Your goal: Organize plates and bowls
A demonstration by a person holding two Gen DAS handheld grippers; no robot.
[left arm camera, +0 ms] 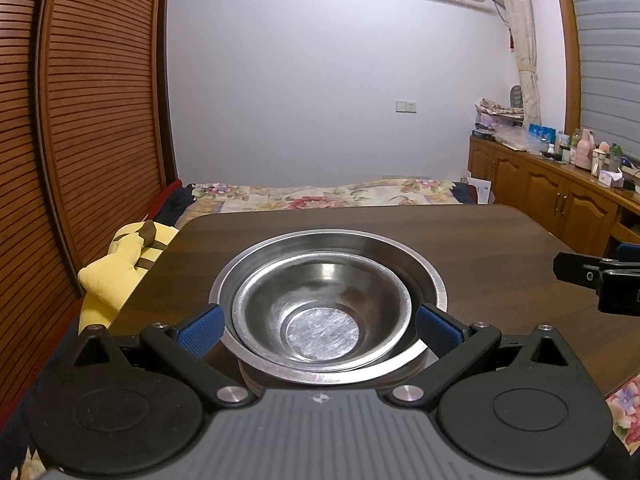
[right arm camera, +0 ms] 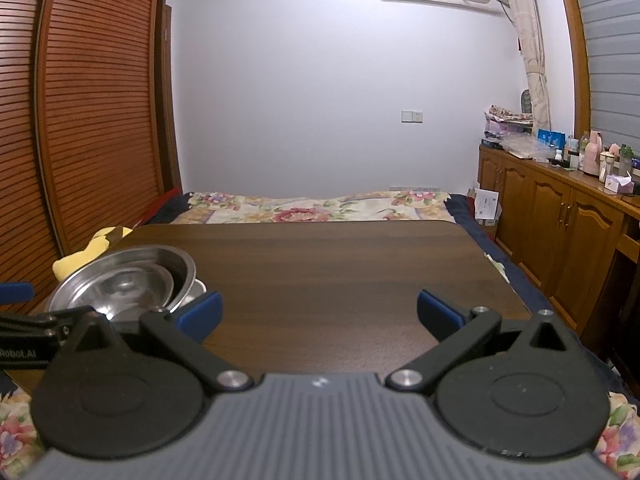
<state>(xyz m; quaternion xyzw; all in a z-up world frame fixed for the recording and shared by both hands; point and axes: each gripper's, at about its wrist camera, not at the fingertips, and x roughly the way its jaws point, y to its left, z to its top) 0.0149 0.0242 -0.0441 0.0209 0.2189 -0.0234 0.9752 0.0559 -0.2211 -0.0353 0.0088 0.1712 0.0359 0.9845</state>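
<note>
A small steel bowl [left arm camera: 320, 304] sits nested inside a larger steel bowl [left arm camera: 384, 248] on the dark wooden table [left arm camera: 500, 236]. Another steel dish edge [left arm camera: 250, 378] shows beneath them. My left gripper [left arm camera: 319, 314] is open, its blue pads wide apart on either side of the stack's near rim. In the right wrist view the bowl stack [right arm camera: 124, 276] lies at the left, and my right gripper [right arm camera: 319, 308] is open over bare table [right arm camera: 320, 260] with nothing between its fingers. Part of the right gripper [left arm camera: 592, 276] shows at the left wrist view's right edge.
A yellow plush toy [left arm camera: 116, 268] lies off the table's left edge. A bed with a floral cover [left arm camera: 320, 194] is behind the table. A wooden cabinet [left arm camera: 560, 196] with clutter on top runs along the right wall. A slatted wardrobe [left arm camera: 80, 120] stands at left.
</note>
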